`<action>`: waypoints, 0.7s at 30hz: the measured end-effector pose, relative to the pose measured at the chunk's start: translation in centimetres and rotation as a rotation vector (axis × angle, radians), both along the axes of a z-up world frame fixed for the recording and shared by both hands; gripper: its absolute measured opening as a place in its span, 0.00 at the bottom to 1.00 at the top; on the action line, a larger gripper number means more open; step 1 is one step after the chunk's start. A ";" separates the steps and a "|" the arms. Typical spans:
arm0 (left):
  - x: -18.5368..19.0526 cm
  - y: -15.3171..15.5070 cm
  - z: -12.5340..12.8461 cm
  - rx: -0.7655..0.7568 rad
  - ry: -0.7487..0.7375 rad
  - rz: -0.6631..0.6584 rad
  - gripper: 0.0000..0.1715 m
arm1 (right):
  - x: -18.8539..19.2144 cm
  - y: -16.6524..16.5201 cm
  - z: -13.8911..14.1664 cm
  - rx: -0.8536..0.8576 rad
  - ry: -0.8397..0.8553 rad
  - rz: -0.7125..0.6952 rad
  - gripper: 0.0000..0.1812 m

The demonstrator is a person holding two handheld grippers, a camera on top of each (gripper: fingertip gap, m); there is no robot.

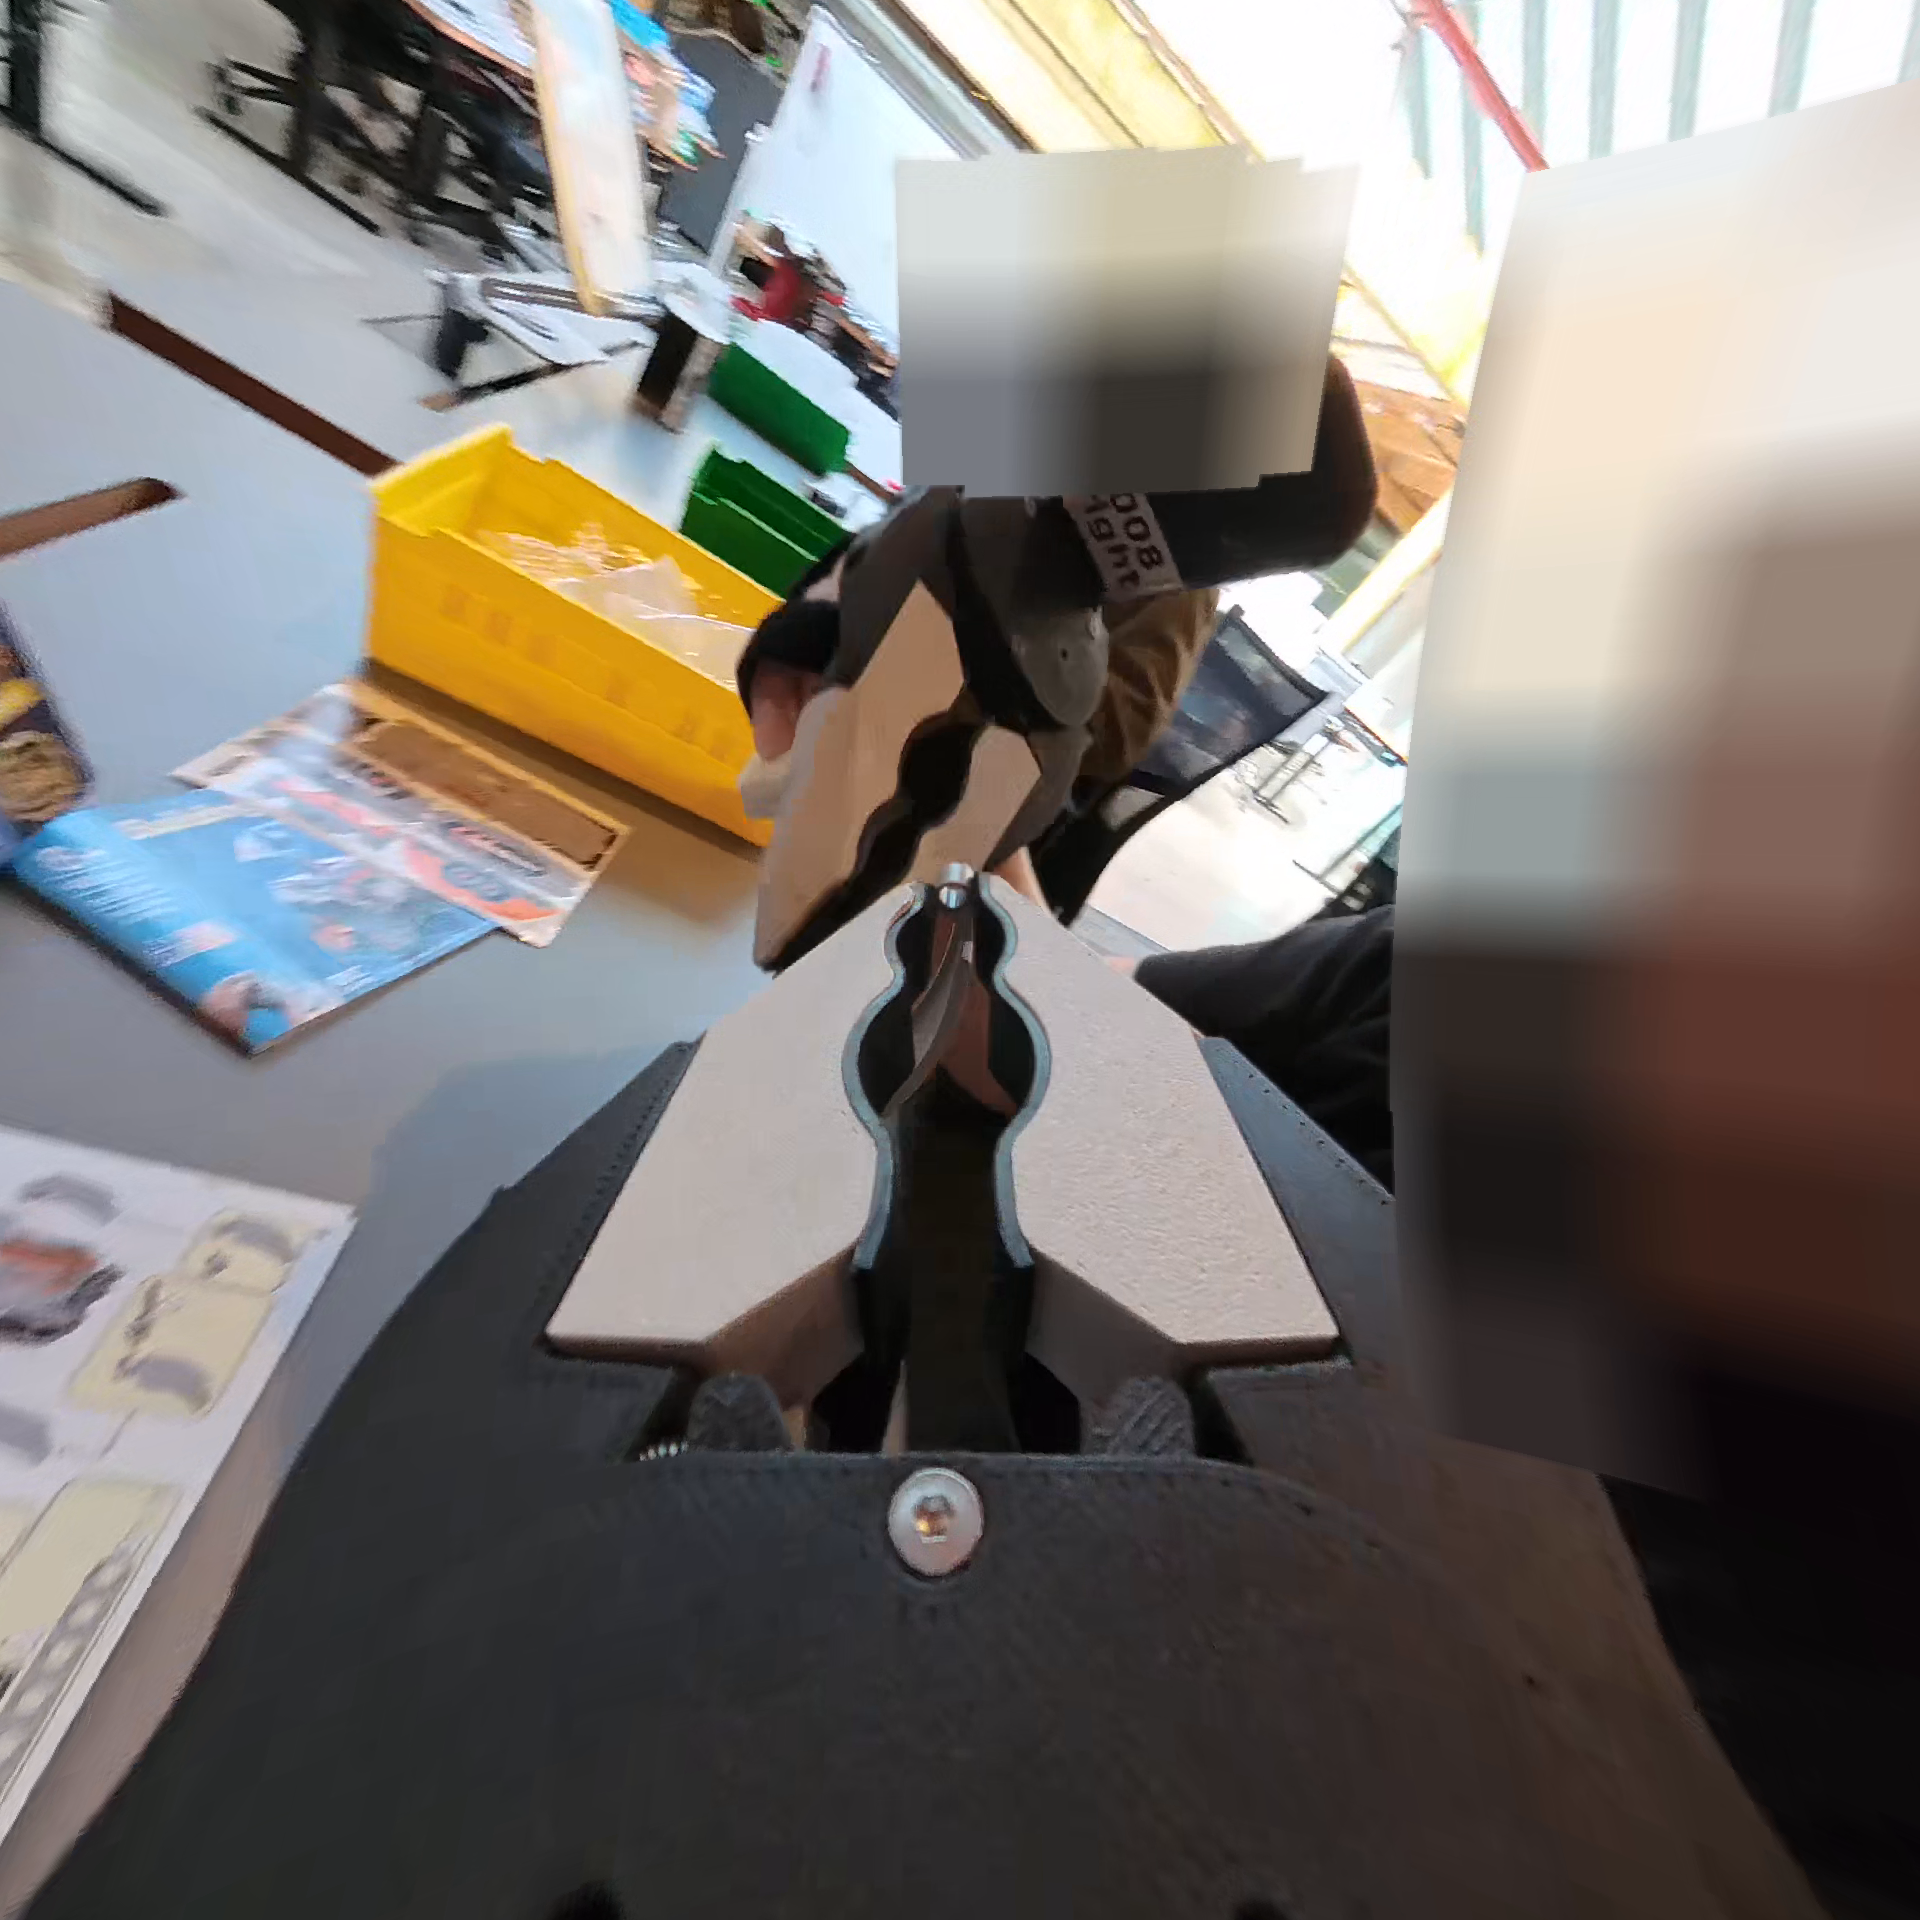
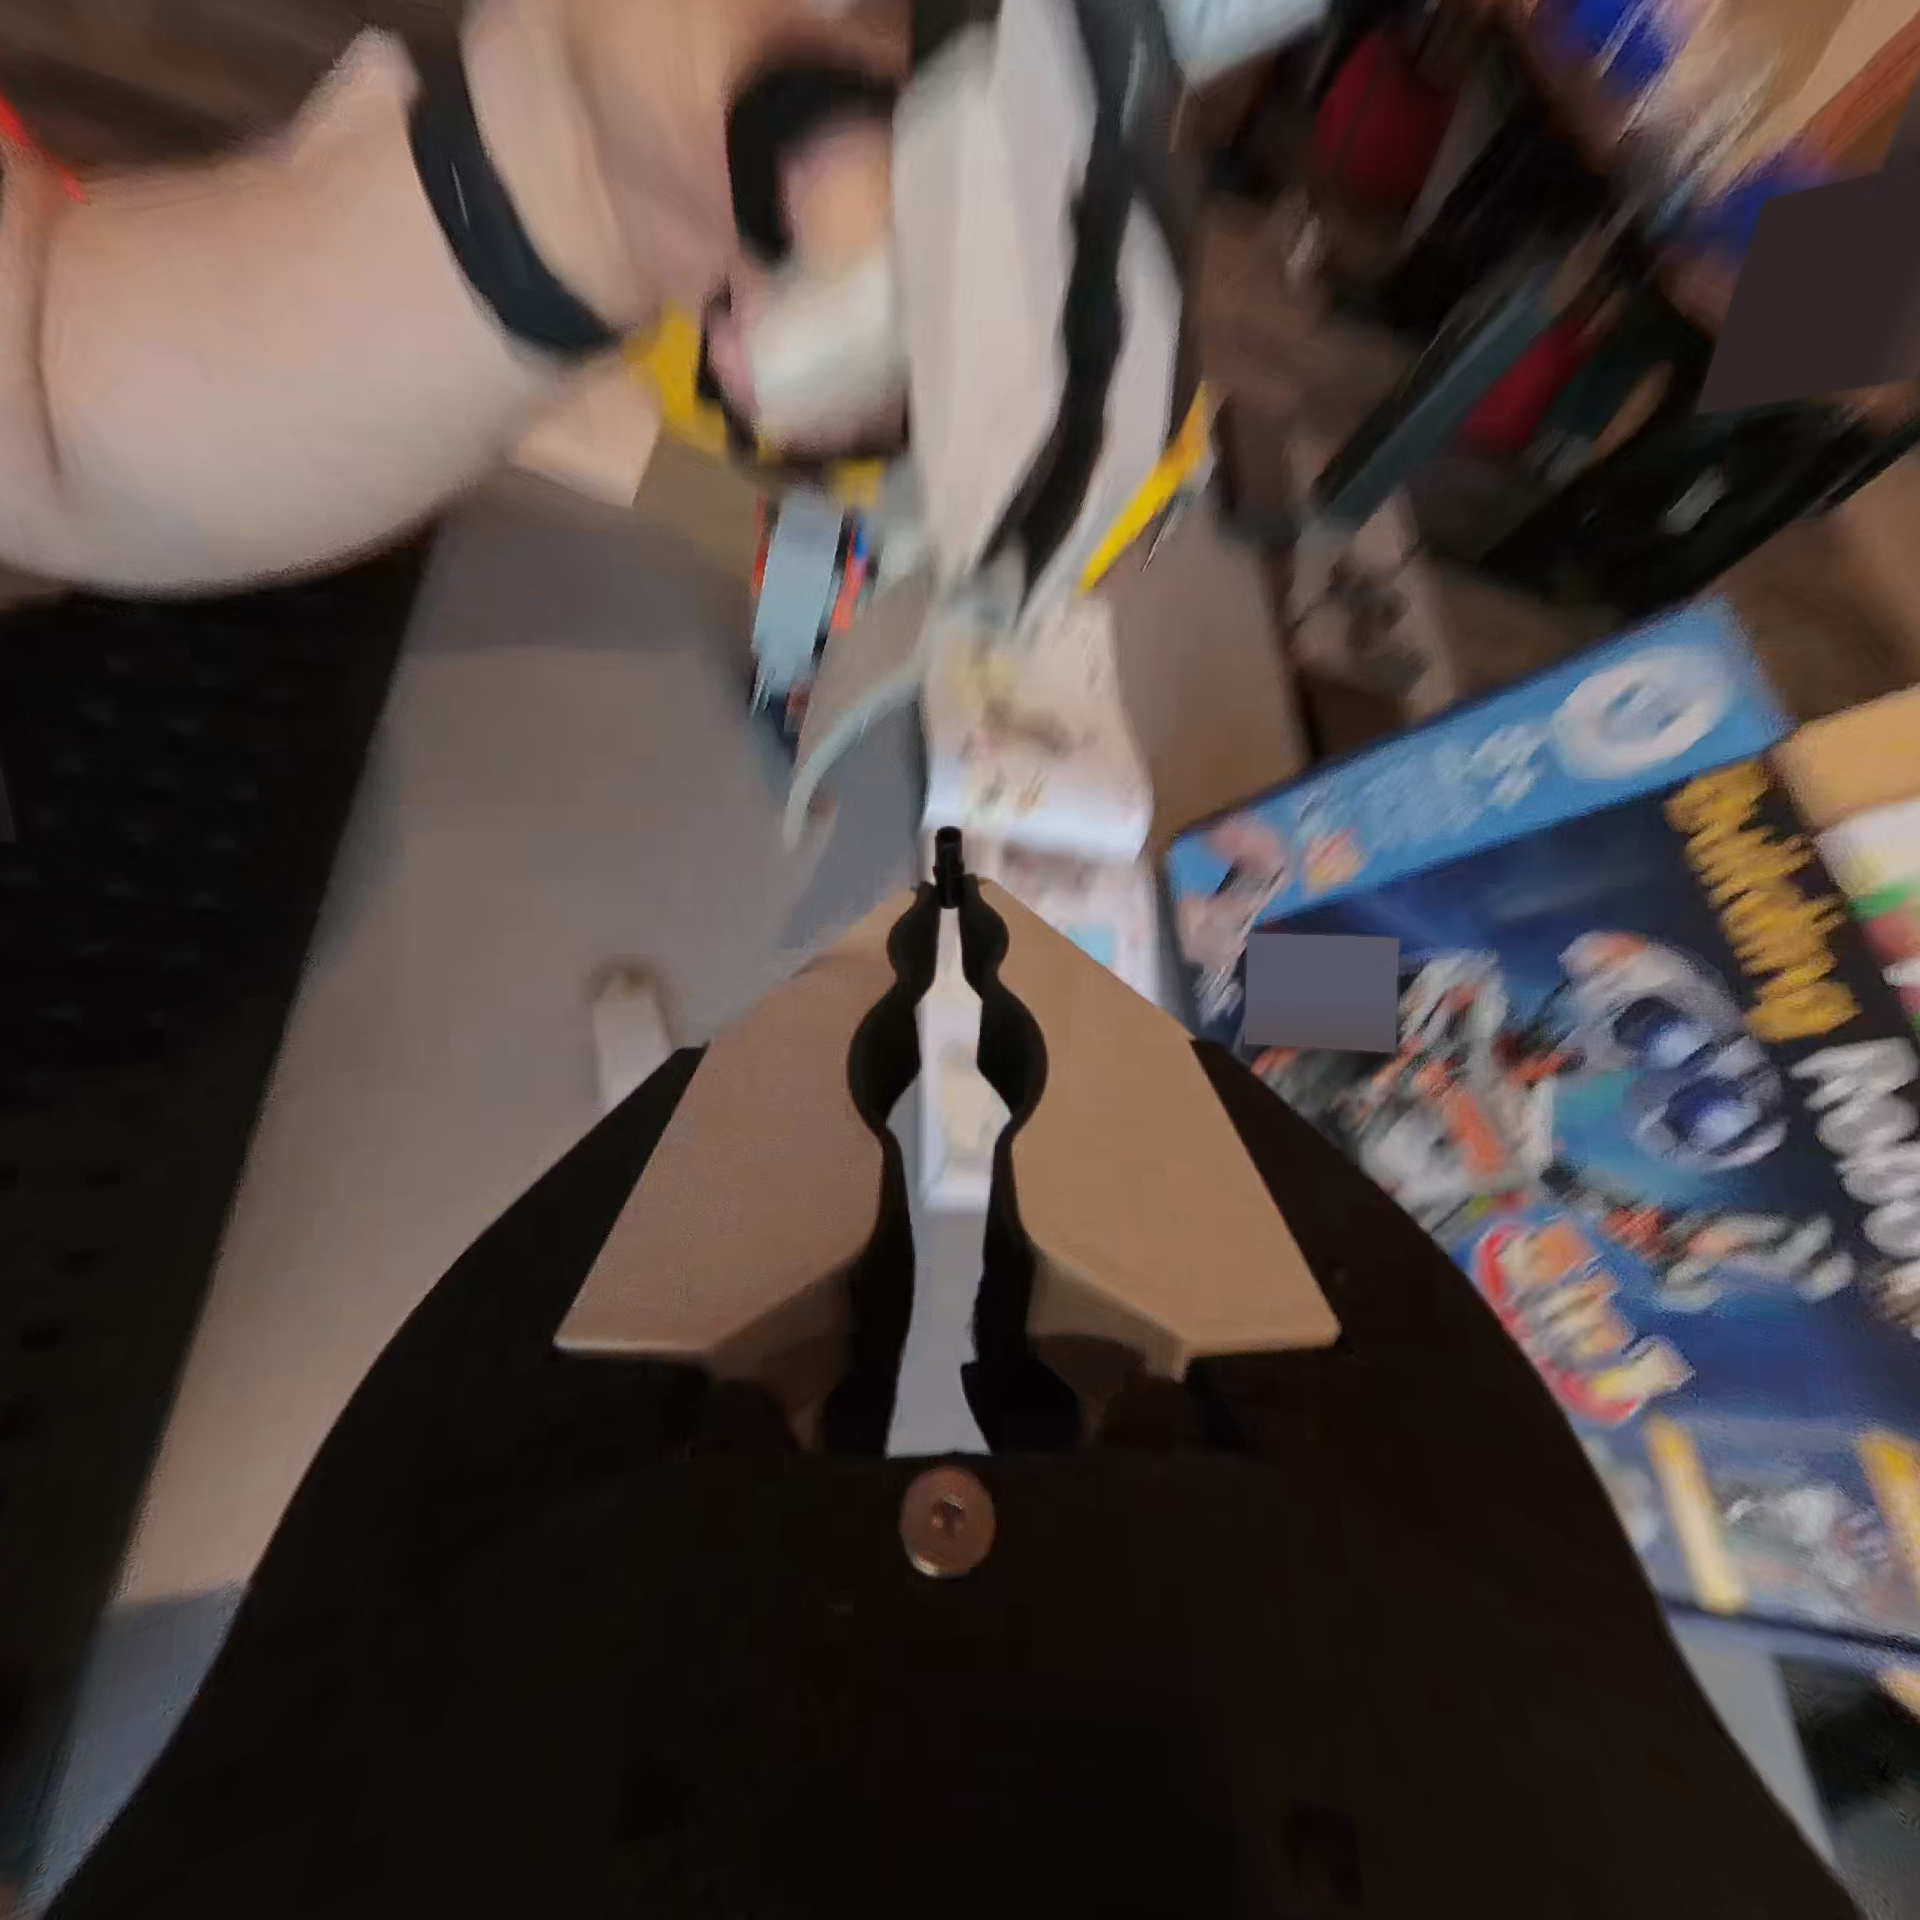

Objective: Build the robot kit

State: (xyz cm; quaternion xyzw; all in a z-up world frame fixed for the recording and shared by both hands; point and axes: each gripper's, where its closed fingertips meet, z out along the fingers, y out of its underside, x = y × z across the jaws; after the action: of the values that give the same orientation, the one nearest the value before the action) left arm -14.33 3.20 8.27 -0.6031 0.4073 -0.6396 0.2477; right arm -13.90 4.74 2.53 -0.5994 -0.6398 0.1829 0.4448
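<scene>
Right gripper [image 2: 948, 883] pinches small black, seemingly cylindrical peg [image 2: 948, 854].

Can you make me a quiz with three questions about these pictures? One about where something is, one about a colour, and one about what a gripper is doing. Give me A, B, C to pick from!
1. Where does the big blue picture box lie in the right wrist view?
A. To the right of the gripper
B. On top of the gripper
C. Inside a green crate

2. What colour is the bin with clear plastic bags in it?
A. Red
B. Yellow
C. Purple

3. What is the right gripper doing?
A. Wide open, holding nothing
B. Pinching a small black peg at its tips
C. Squeezing a magazine

Answers:
1. A, the box lies on the table off to the gripper's right.
2. B, its walls are bright yellow.
3. B, the fingertips are closed on the little peg, which pokes out past them.
</scene>
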 end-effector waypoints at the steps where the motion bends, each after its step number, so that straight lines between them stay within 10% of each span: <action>1: -0.5 0.4 0.0 0.003 0.008 0.029 0.03 | 1.0 0.2 -2.5 -0.074 -0.113 -0.029 0.01; 9: -3.7 1.7 0.5 0.061 0.064 0.179 0.02 | 9.5 -0.8 -18.6 -0.597 -0.751 -0.233 0.01; 21: -6.1 1.3 2.3 0.088 -0.001 0.211 0.02 | 14.2 -4.2 -20.4 -0.666 -1.024 -0.413 0.02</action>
State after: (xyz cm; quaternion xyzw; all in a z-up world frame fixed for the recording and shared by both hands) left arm -20.48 4.50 10.60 -0.6308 0.3691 -0.5918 0.3402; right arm 0.27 0.52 -17.86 -0.8275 -0.5516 -0.0270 -0.1009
